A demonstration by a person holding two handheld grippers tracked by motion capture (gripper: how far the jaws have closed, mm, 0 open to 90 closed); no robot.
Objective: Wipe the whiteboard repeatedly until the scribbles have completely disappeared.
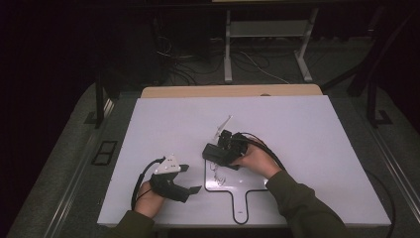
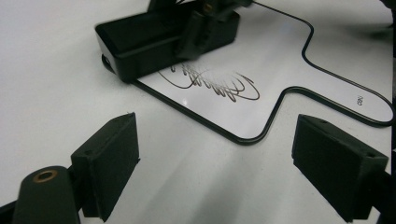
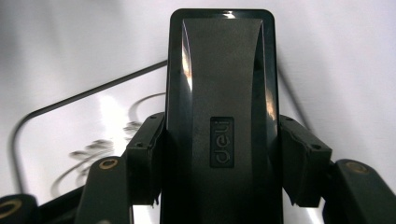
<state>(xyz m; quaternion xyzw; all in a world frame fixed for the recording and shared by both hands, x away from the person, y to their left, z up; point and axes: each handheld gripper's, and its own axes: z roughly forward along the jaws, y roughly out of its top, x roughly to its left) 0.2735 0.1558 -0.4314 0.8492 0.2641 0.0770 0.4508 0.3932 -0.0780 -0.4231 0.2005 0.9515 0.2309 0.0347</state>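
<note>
Up close on my right gripper view, my right claw [image 3: 222,158] is clamping one black eraser [image 3: 222,93]; my left claw [image 2: 215,172] is sitting apart, facing one scribbled whiteboard [image 2: 280,70].

The eraser [image 3: 222,116] hides part of the scribble [image 3: 100,149] beneath it

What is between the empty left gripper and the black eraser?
Mostly bare white table, then the small whiteboard's black-edged corner with dark scribbles reaching up to the black eraser. The left gripper view shows it between the left gripper's open jaws.
</note>
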